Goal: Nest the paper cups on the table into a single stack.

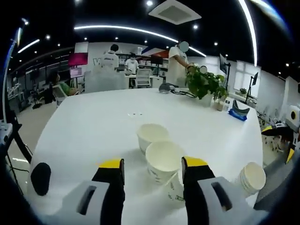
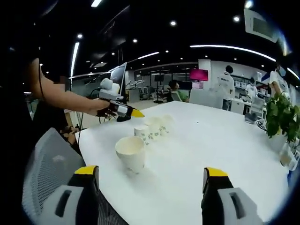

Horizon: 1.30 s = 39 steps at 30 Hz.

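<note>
Both tools gape empty: left tool faces cups; right tool faces lone cup.

Grey gripper bodies, black fingers tipped yellow, slotted housings, bare forearm, dark short sleeve

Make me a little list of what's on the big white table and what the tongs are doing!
table: white table
cups in the left gripper view: four paper cups, none nested yet
nearest cup: paper cup just ahead of the left tongs
cup to the side: paper cup, left of the right tongs
tongs: both open, holding nothing
also there: potted plant
</note>
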Tool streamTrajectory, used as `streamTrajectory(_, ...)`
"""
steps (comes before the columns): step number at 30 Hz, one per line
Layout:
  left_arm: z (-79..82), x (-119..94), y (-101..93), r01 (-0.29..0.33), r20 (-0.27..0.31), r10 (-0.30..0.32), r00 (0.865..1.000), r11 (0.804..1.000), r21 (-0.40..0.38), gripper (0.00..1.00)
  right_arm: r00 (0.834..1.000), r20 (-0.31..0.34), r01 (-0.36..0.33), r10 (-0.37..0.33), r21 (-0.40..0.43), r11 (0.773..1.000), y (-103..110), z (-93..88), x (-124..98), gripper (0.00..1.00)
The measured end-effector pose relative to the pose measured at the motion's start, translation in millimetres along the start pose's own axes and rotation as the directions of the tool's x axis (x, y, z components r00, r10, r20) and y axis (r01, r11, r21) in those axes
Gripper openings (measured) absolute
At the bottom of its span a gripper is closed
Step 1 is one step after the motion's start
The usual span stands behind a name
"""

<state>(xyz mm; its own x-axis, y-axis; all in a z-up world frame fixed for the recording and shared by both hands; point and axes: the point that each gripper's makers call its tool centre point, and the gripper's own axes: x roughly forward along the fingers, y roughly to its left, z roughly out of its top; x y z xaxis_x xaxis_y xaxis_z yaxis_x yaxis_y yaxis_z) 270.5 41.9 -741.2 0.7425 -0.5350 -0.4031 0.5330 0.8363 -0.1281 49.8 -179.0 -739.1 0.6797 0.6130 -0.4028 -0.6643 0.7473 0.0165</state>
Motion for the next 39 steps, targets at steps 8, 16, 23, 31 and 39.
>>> streamTrajectory(8,-6.0,16.5,7.7,-0.004,-0.032,0.003,0.999,1.000,-0.026,0.37,1.000,-0.010,0.016,-0.016,0.018,1.000,1.9,-10.7,1.0,0.90)
streamTrajectory(16,-12.8,31.7,4.0,0.003,-0.063,-0.005,0.998,1.000,-0.031,0.27,0.996,-0.012,0.091,-0.091,-0.017,0.996,-11.6,-16.4,2.8,0.88)
streamTrajectory(23,-16.9,35.4,0.9,0.004,-0.083,-0.006,0.997,1.000,-0.025,0.14,0.996,-0.012,0.091,-0.091,0.013,0.996,-13.5,-17.9,3.5,0.86)
streamTrajectory(31,-17.9,35.5,0.7,0.011,-0.089,-0.013,0.996,1.000,-0.027,0.05,0.995,-0.025,0.092,-0.091,0.006,0.996,-13.5,-20.1,4.4,0.85)
streamTrajectory(39,-17.5,35.2,2.5,0.016,-0.088,-0.019,0.996,0.999,-0.034,0.00,0.995,-0.026,0.091,-0.091,-0.007,0.996,-13.1,-20.1,4.5,0.85)
